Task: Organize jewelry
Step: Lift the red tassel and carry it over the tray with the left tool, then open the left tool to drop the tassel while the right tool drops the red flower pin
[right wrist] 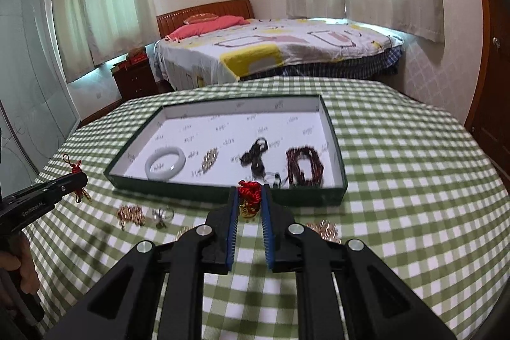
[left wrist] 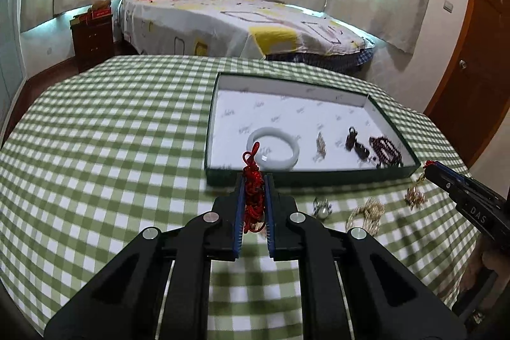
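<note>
Jewelry sorting, carry step: left gripper (left wrist: 254, 190) clamped on red knot charm (left wrist: 254, 191); right gripper (right wrist: 251, 199) clamped on red-gold charm (right wrist: 249, 201). Next: set both in tray (right wrist: 223, 191).

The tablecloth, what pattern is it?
Green and white checks on the tablecloth, clearest in the left wrist view.

Glossy smooth bangle (left wrist: 273, 148) lies in matt card tray (left wrist: 306, 172) on checked cloth (left wrist: 111, 148).
</note>
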Demonstrator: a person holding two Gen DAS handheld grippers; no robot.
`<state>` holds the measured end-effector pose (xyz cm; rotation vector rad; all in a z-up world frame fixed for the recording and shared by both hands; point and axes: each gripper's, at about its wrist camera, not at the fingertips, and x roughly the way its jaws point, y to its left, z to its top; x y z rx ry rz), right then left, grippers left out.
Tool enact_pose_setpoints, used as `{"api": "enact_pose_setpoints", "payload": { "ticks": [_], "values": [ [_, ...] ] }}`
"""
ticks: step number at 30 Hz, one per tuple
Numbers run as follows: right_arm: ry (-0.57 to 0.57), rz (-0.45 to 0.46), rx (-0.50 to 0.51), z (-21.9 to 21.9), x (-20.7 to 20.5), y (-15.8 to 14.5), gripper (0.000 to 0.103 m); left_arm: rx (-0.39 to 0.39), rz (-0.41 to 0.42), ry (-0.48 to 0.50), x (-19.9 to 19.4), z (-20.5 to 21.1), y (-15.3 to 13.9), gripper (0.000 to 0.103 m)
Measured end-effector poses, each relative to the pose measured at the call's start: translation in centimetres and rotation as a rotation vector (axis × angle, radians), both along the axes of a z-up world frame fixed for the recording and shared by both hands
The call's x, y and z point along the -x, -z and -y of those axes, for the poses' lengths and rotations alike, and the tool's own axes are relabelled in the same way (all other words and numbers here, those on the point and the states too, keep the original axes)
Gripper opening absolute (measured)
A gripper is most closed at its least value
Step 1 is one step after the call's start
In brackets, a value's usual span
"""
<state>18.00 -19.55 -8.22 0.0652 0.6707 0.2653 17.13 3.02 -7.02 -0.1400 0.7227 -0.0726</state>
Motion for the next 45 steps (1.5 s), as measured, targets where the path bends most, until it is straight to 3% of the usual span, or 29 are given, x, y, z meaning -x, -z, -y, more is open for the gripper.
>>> {"api": "enact_pose_setpoints", "payload": {
  "ticks": [8, 17, 26, 31, 38, 45],
  "values": [
    [0.006, 0.051, 0.006, 0.3, -3.4, -2.3, 0.015, -0.019, 0.052, 0.024, -4.5, 1.6, -2.5, 0.012],
    [0.016, 0.095, 0.015, 1.6, -8.9, -3.7, 0.015, -0.02, 0.035, 0.026, -11.8, 2.9, -2.4, 0.012],
    [-0.005, -0.011, 0.021, 1.9, -14.2, 0.5, 0.015, -0.05, -0.076, 0.021, -18.1, 3.5, 1.8, 0.011],
    [-0.003, -0.098, 0.034, 1.9, -16.0, 3.1, 0.015, -0.05, -0.137, 0.026, -19.8, 3.9, 3.7, 0.012],
    [-0.007, -0.162, 0.056, 1.9, -17.0, 4.2, 0.016, -0.056, -0.191, 0.025, -21.0, 4.2, 5.2, 0.012],
    [-0.003, -0.162, 0.052, 2.2, -17.2, 4.2, 0.032, -0.048, -0.191, 0.011, -20.9, 4.0, 5.2, 0.034]
  ]
}}
